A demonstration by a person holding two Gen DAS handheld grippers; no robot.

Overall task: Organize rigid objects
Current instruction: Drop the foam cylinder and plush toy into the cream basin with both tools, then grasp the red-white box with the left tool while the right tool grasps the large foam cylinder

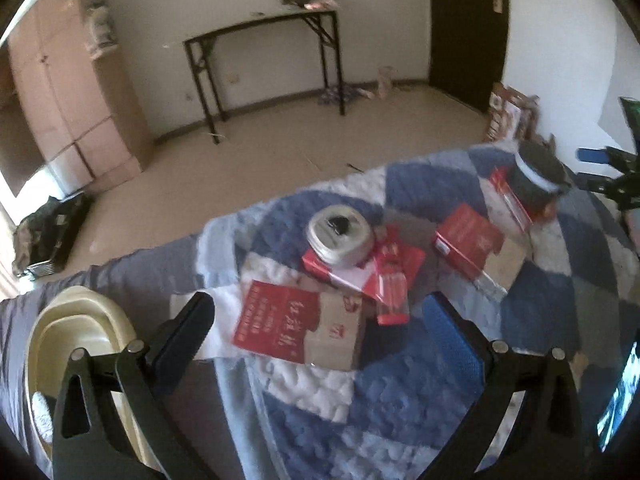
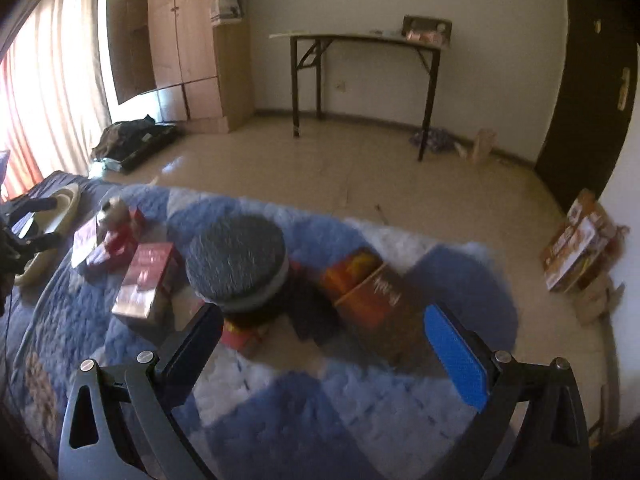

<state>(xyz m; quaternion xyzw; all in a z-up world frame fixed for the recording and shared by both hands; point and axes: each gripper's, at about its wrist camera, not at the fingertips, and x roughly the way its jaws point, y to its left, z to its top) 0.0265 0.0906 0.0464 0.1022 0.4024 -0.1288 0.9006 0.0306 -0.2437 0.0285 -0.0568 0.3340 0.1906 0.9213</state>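
Several rigid objects lie on a blue and white quilt [image 1: 400, 392]. A silver can [image 1: 340, 240] stands on flat red packets, with a red and cardboard box [image 1: 304, 328] just in front of it. Further right are a red box [image 1: 468, 240] and a dark-lidded jar [image 1: 536, 176]. My left gripper [image 1: 316, 316] hangs open above the cardboard box, holding nothing. In the right wrist view the dark-lidded jar [image 2: 236, 264] is straight ahead, with a brown and orange box [image 2: 376, 296] to its right and a red box [image 2: 146, 284] to its left. My right gripper [image 2: 324, 316] is open and empty.
A cream plastic basin [image 1: 76, 344] sits on the bed at the left, also the basin [image 2: 60, 208] in the right wrist view. Beyond the bed edge is bare floor, a black folding table [image 2: 360, 40], a wardrobe [image 1: 72, 92], a dark door [image 2: 592, 80] and boxes [image 2: 580, 240] on the floor.
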